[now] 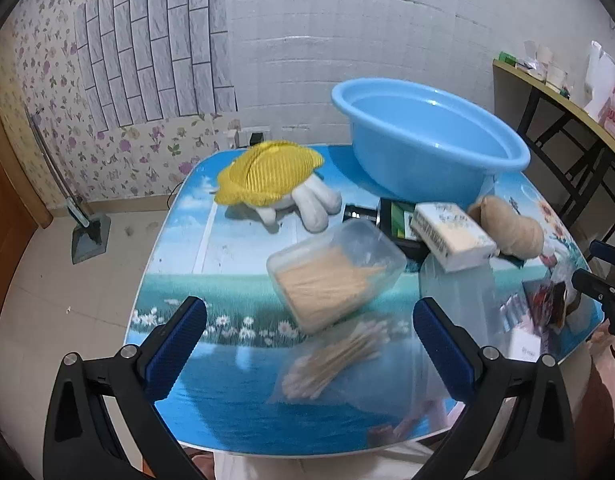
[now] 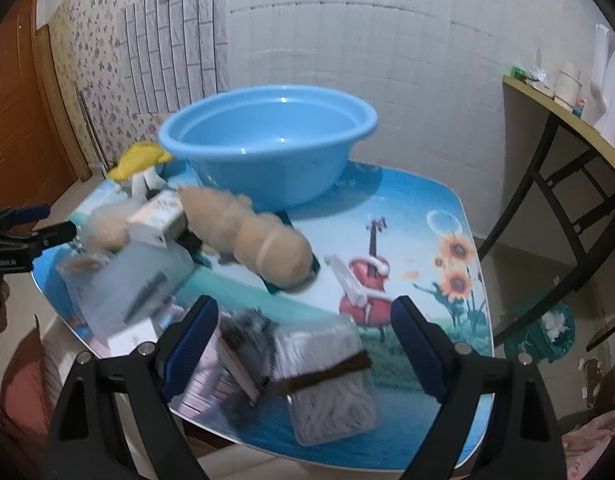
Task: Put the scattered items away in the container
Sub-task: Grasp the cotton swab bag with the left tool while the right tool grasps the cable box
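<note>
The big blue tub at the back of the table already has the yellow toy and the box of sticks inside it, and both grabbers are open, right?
Not quite. The blue tub is still empty: the right wrist view looks right into it. The yellow toy and the box of sticks lie on the table in front of it. The rest is right: the left gripper and the right gripper both have their jaws open.

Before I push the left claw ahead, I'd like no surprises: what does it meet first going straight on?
Probably the clear bag of cotton swabs lying between the open left claw's fingers, then the toothpick box beyond; depth is uncertain.
</note>
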A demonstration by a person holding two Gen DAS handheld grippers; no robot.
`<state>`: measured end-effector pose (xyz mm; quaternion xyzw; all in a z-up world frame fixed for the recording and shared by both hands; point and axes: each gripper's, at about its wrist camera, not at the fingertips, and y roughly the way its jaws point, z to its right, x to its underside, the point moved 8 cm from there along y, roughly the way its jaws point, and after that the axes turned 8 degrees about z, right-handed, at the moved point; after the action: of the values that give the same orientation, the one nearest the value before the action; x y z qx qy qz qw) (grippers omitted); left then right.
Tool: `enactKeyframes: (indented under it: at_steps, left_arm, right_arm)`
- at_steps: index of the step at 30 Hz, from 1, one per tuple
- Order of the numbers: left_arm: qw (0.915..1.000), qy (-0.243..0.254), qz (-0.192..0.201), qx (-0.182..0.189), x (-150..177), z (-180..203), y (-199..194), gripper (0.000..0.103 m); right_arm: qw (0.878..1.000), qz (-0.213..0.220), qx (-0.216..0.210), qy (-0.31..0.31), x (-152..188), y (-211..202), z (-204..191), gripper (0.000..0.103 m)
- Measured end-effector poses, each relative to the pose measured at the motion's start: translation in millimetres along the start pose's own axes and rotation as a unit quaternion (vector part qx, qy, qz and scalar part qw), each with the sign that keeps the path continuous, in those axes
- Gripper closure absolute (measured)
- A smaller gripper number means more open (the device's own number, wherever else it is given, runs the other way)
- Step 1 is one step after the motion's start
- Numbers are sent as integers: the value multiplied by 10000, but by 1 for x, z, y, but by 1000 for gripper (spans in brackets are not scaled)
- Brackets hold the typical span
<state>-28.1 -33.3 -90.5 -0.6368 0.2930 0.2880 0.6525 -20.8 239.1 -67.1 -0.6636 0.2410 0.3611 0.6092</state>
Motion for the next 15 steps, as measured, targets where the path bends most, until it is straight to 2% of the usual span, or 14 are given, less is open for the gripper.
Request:
enactKeyframes:
  at_steps: [5,15]
  left_arm:
    - [9999,103,-84,54,18,4,-1,0]
    - [9986,310,-415,46,40,11,14,0]
  right_arm:
    - [9998,-137,-10,119,16,2,9,14]
    - [9997,-171,-157,57,22,4,5,14]
